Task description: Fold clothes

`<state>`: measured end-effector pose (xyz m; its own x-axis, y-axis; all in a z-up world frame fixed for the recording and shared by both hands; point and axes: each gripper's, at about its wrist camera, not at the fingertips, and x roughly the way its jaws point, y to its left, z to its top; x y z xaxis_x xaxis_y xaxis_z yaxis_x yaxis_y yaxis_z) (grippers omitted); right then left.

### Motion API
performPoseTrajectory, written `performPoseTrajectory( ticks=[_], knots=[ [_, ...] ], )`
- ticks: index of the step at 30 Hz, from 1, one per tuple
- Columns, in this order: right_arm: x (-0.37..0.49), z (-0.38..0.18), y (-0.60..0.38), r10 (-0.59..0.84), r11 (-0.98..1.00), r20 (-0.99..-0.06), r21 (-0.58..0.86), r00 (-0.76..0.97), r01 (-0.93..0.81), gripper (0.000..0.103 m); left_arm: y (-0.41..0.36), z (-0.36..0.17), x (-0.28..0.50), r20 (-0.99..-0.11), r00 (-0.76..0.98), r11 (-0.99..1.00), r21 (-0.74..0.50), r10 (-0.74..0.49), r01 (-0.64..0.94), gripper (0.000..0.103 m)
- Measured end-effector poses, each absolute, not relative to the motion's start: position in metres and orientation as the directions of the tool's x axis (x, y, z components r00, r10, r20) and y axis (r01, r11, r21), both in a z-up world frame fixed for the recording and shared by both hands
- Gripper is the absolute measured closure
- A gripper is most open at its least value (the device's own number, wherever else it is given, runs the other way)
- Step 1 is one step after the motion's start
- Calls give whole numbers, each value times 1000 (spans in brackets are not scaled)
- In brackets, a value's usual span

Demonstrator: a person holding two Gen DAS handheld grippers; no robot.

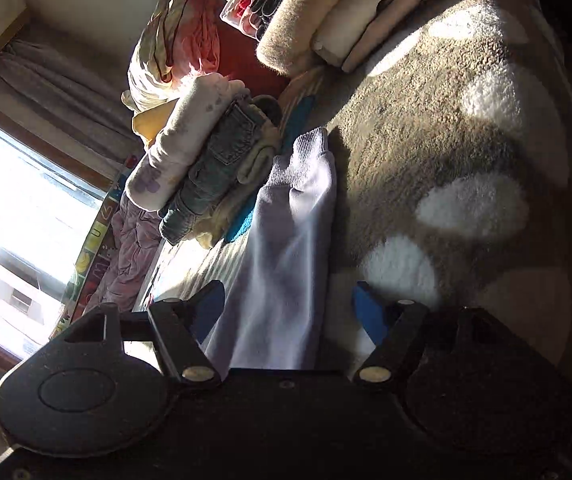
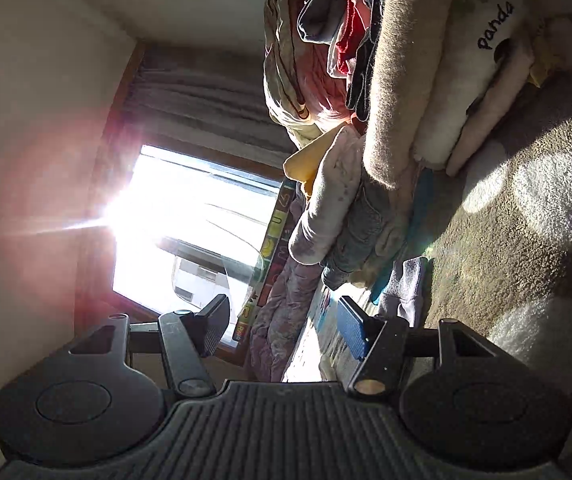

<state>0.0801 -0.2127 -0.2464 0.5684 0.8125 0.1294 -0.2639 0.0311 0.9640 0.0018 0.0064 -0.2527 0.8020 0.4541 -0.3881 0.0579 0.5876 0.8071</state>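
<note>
1. A pale lavender garment (image 1: 286, 248) with a ribbed cuff lies on the brown, white-spotted fleece blanket (image 1: 446, 140) of a bed.
2. Its long axis runs from the left tool (image 1: 288, 304) outward — cuff at the far end, toward the folded stack (image 1: 206, 168).
3. It passes between the left tool's spread blue pads (image 1: 368, 312), unpinched — open.
4. The right tool (image 2: 284, 322) gapes empty; the garment (image 2: 406, 288) lies just beyond it.

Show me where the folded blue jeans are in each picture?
Left wrist view: the folded blue denim jeans sit left of centre, sandwiched in a stack of folded clothes, just above the pale lilac garment.
Right wrist view: the jeans sit right of centre, partly hidden in that stack.
Shared landmark: the bright sunlit window, left of the jeans.
</note>
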Motion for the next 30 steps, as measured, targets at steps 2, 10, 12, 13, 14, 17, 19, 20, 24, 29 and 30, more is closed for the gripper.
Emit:
performPoseTrajectory(
  ticks=[2, 10, 12, 13, 14, 17, 19, 20, 24, 29, 30],
  knots=[
    [85, -260, -223, 781, -59, 175, 976, 599, -209, 43, 4, -252, 15, -383, 802, 577, 814, 458, 59, 32],
    [97, -294, -228, 697, -227, 204, 972, 688, -58, 38, -11, -259, 69, -332, 795, 475, 878, 507, 63, 38],
    [99, -295, -226, 695, -235, 206, 971, 689, -54, 36, -16, -261, 83, -329, 789, 447, 891, 519, 77, 46],
    [100, -296, -225, 693, -241, 209, 969, 690, -51, 36, -17, -263, 88, -333, 783, 443, 893, 525, 83, 48],
    [101, -298, -225, 687, -251, 211, 967, 695, -45, 35, -18, -264, 94, -338, 777, 439, 894, 531, 90, 53],
    [101, -306, -230, 662, -300, 227, 954, 714, -26, 35, -20, -268, 111, -359, 754, 435, 894, 550, 108, 73],
    [99, -312, -235, 648, -323, 231, 946, 726, -13, 35, -20, -272, 119, -375, 736, 439, 891, 564, 117, 85],
    [99, -312, -235, 646, -323, 229, 946, 728, -10, 35, -21, -274, 122, -384, 728, 443, 888, 568, 123, 96],
    [100, -308, -234, 660, -295, 217, 955, 719, -17, 35, -20, -272, 129, -390, 716, 451, 885, 578, 117, 101],
    [99, -303, -232, 669, -265, 210, 964, 713, -35, 35, -11, -246, 117, -371, 737, 491, 869, 565, 61, 101],
    [98, -303, -233, 665, -267, 213, 963, 716, -38, 35, -8, -236, 112, -371, 742, 513, 857, 558, 42, 101]
  ],
)
